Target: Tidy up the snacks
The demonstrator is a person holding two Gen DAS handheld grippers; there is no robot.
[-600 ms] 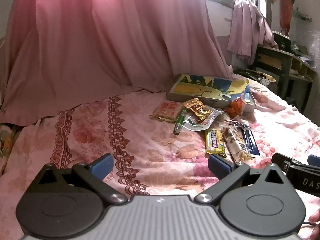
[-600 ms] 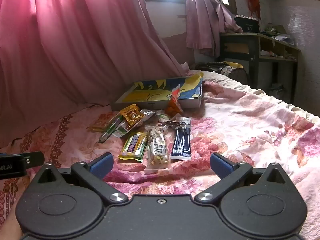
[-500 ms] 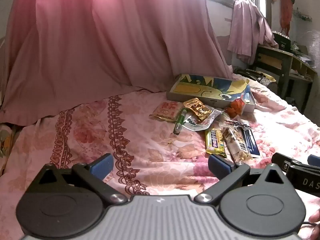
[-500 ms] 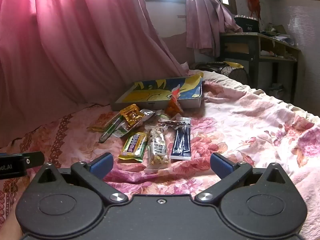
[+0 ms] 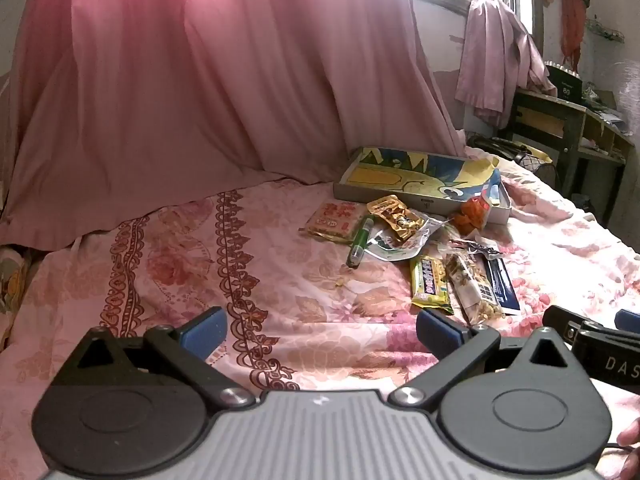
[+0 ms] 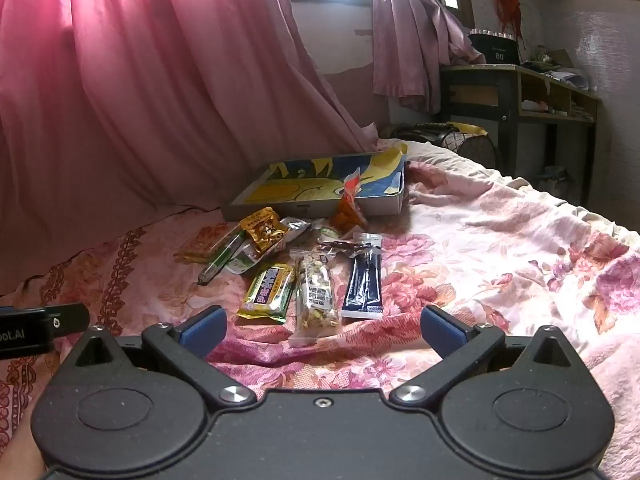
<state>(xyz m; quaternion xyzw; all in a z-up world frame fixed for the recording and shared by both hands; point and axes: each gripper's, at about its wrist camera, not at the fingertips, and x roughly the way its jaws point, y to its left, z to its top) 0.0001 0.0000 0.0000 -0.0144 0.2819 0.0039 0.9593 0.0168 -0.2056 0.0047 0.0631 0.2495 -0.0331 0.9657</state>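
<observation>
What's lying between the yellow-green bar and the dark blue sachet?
A clear packet of nuts, lying lengthwise between the yellow-green bar and the dark blue sachet. The right wrist view shows it best.

Both grippers — jaws wide, empty

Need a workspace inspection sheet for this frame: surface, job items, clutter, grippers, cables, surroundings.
Surface: floral bedsheet, wrinkled, uneven.
Job's things: shallow printed box at the back, open side up; orange packet leaning on its front wall; gold packet, green tube, yellow-green bar, clear nut bar and dark blue stick pack loose in front of it.
Clutter: nothing seen beyond the snacks.
Grippers: left gripper and right gripper both with jaws wide apart, holding nothing, short of the pile.
Cables: thin dark cord at the left view's bottom right corner; otherwise nothing seen.
Surroundings: pink curtain, desk, window.
</observation>
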